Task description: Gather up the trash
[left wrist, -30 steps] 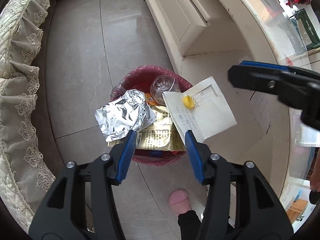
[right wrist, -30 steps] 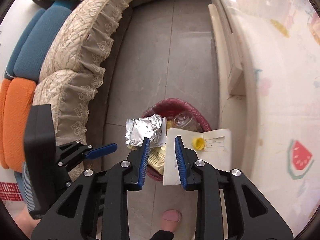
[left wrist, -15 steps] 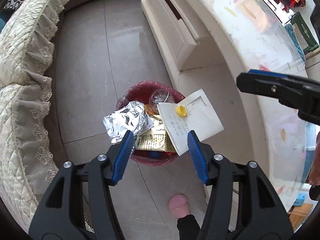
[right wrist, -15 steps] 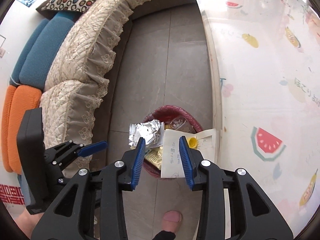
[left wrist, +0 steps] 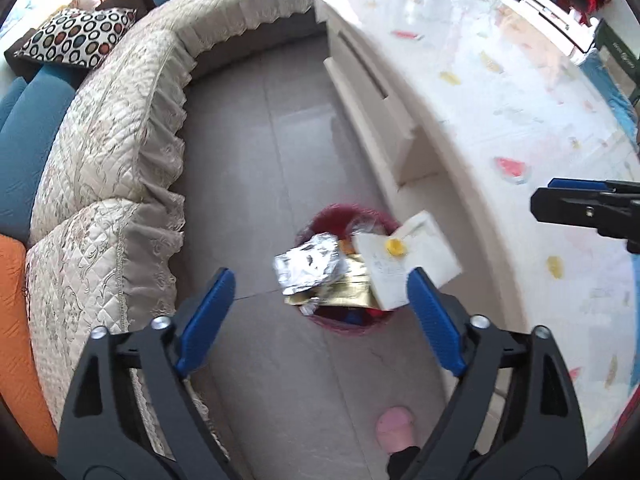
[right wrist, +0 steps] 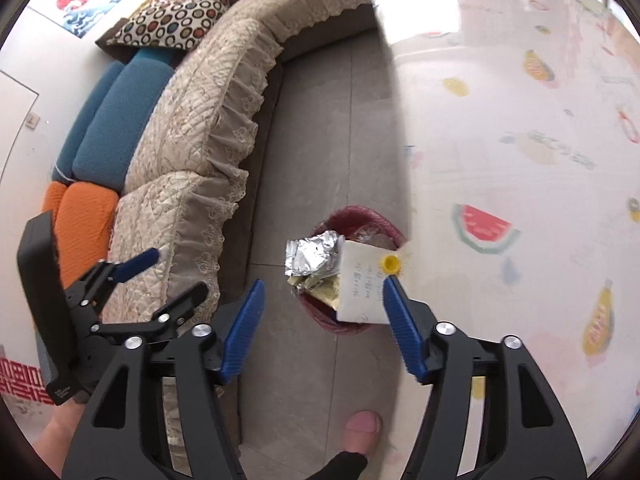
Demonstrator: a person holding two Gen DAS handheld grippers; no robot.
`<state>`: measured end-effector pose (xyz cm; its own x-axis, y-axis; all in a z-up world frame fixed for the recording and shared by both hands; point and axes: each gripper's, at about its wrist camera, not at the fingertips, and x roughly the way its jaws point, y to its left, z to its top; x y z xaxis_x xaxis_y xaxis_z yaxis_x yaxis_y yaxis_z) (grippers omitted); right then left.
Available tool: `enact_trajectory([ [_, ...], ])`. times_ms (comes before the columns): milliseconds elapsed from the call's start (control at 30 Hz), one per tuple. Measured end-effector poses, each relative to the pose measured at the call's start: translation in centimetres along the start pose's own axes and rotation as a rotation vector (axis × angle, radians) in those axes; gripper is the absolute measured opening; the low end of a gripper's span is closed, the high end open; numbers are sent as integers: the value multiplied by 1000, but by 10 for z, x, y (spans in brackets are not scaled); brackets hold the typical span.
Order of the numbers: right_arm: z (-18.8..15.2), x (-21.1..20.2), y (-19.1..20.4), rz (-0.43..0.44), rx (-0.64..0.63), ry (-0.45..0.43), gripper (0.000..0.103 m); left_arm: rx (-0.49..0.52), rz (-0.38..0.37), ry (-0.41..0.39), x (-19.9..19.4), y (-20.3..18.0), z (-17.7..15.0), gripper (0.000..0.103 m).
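Observation:
A small bin with a red liner (left wrist: pixel 340 216) (right wrist: pixel 352 216) stands on the floor beside the table, overfull. On top lie crumpled foil (left wrist: pixel 308 264) (right wrist: pixel 312 254), a gold wrapper (left wrist: pixel 348 292), a white envelope (left wrist: pixel 416 256) (right wrist: pixel 360 284) with a yellow bottle cap (left wrist: pixel 394 246) (right wrist: pixel 390 263) on it, and a clear plastic cup, half hidden. My left gripper (left wrist: pixel 320 300) is open and empty, high above the bin. My right gripper (right wrist: pixel 324 316) is open and empty too, also well above the bin. The right gripper shows at the right edge of the left wrist view (left wrist: pixel 584 210).
A sofa with a quilted lace cover (left wrist: pixel 112 168) (right wrist: pixel 200 140) runs along the left. A white table with a fruit-print cover (left wrist: pixel 520 120) (right wrist: pixel 520 160) and a drawer front (left wrist: pixel 384 120) borders the right. Grey tiled floor (left wrist: pixel 260 120) lies between. A pink slipper toe (left wrist: pixel 394 430) (right wrist: pixel 362 428) is below.
Both grippers have risen away from the bin, which now looks smaller. Both jaws have opened wider. The trash on the bin has not moved.

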<state>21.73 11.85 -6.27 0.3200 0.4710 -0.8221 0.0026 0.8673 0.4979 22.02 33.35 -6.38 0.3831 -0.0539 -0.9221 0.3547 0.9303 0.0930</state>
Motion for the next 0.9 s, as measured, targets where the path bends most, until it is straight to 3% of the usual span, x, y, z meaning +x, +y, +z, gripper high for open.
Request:
enact_trajectory([
  [100, -10, -36, -24, -25, 35, -43, 74, 36, -8, -22, -24, -33, 5, 95],
  [233, -32, -91, -66, -71, 95, -112, 80, 106, -27, -62, -51, -93, 13, 96],
  [533, -100, -196, -166, -191, 247, -197, 80, 233, -131, -127, -96, -219, 17, 96],
  [900, -177, -251, -238, -375, 268, -199, 80, 292, -255, -135, -107, -325, -7, 96],
])
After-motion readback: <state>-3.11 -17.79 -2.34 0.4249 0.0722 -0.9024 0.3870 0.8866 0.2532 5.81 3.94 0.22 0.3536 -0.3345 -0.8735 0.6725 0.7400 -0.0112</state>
